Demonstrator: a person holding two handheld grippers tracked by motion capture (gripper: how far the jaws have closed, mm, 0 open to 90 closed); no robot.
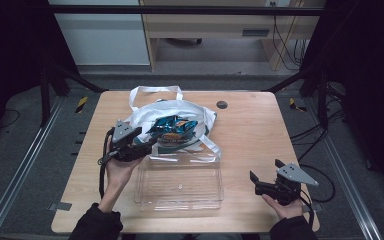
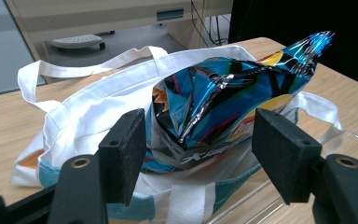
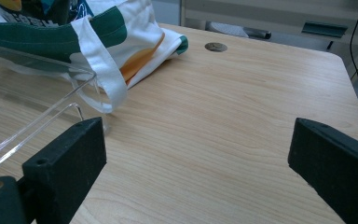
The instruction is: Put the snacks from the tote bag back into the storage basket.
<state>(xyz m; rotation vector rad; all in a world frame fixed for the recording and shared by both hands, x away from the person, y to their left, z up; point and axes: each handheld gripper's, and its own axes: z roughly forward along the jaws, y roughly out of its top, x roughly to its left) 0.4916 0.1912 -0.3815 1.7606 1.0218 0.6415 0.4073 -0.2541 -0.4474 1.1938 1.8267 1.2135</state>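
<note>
You see a crinkled, shiny blue snack bag (image 2: 223,102) with orange and black print sticking halfway out of the mouth of the white tote bag (image 2: 98,105). The tote lies slumped on its side, straps loose, just behind the clear tray (image 1: 179,186).

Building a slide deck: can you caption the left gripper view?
Open left gripper frames a shiny blue snack bag sticking out of a white tote bag.

right gripper (image 3: 198,154): jaws wide apart, nothing between | white bag (image 3: 121,42): far left on table (image 3: 242,102) | clear box (image 3: 37,116): left, beside bag
</note>
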